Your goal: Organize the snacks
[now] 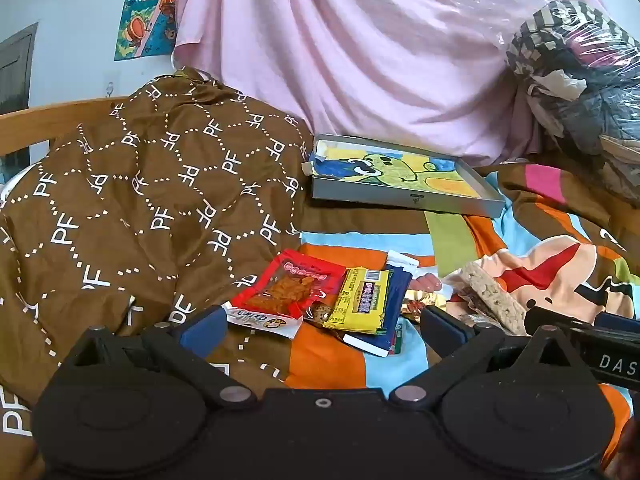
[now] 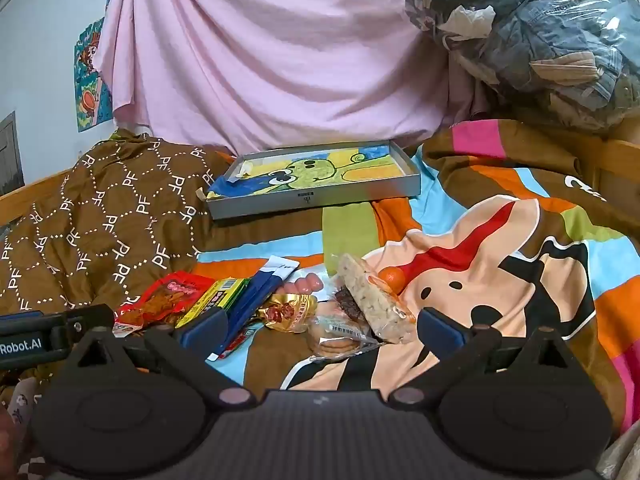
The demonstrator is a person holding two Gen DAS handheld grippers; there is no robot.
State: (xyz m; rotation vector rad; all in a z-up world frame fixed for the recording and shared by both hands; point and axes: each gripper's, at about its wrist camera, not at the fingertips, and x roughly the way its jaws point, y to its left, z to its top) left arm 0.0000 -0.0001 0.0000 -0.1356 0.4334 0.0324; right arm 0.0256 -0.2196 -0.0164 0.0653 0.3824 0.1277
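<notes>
A heap of snacks lies on a cartoon bedsheet. It holds a red packet, a yellow packet, a blue-and-white sachet, a gold-wrapped sweet, a grain bar, wrapped biscuits and an orange. My left gripper stands open just before the red and yellow packets, holding nothing. My right gripper is open too, with the biscuits and grain bar lying between its fingers, untouched. A shallow grey box with a crayon drawing lies behind the heap.
A brown quilt printed with letters is bunched at the left. Pink cloth hangs behind the bed. A clear bag of clothes sits at the back right. A wooden bed rail runs along the left.
</notes>
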